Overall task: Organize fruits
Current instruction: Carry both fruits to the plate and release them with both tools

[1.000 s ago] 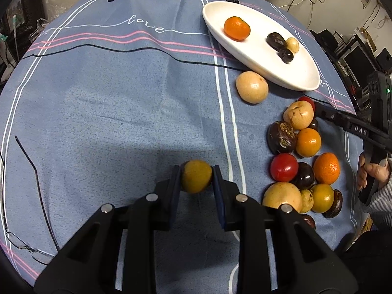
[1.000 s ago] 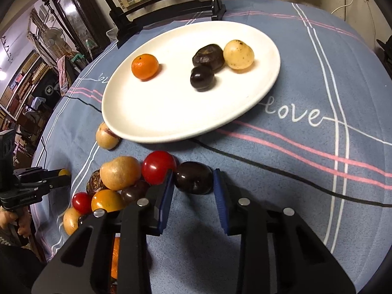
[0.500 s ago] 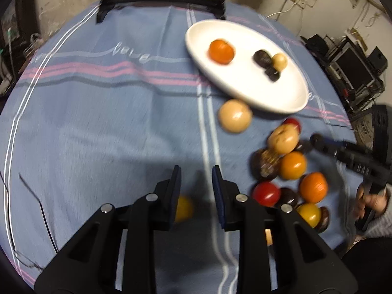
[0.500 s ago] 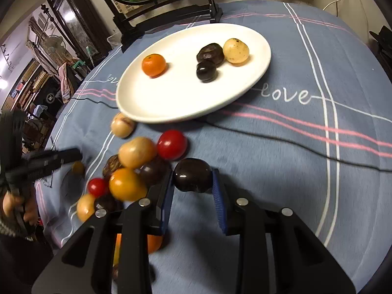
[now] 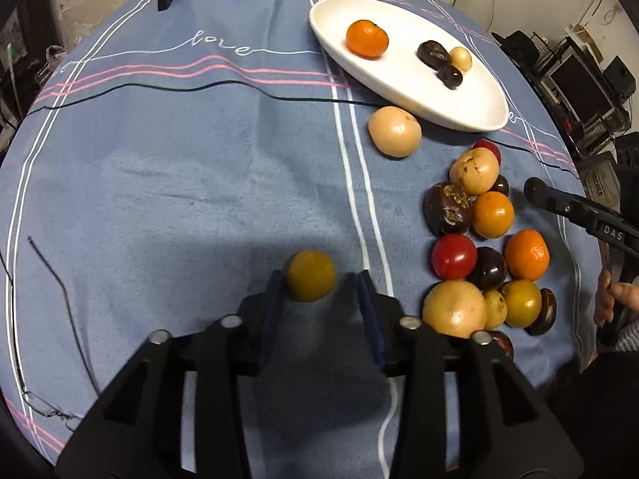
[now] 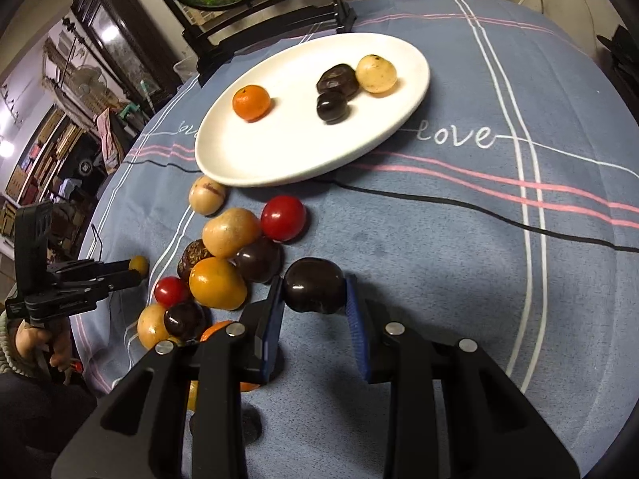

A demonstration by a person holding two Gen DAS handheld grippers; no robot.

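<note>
My left gripper [image 5: 321, 285] points down at the blue cloth. Its jaws are opening, and a small yellow fruit [image 5: 310, 281] lies on the cloth between them, by the left finger, with a gap on its right. My right gripper [image 6: 314, 291] is shut on a glossy dark fruit [image 6: 314, 285] just right of the fruit pile [image 6: 223, 247]. The white oval plate [image 6: 299, 151] beyond holds an orange, two dark fruits and a pale one. In the left wrist view the plate [image 5: 399, 80] is at the upper right and the pile [image 5: 479, 239] at the right.
A pale round fruit [image 5: 394, 131] lies alone between plate and pile. A pair of thin-wire glasses [image 5: 60, 299] rests at the cloth's left edge. A black stand [image 6: 259, 12] rises at the table's far side. A person's hand [image 5: 611, 299] shows at the right.
The left jaws, earlier pressed on the yellow fruit, have spread and the fruit now rests on the cloth. The right gripper has drawn back from the plate, still gripping the dark fruit.
</note>
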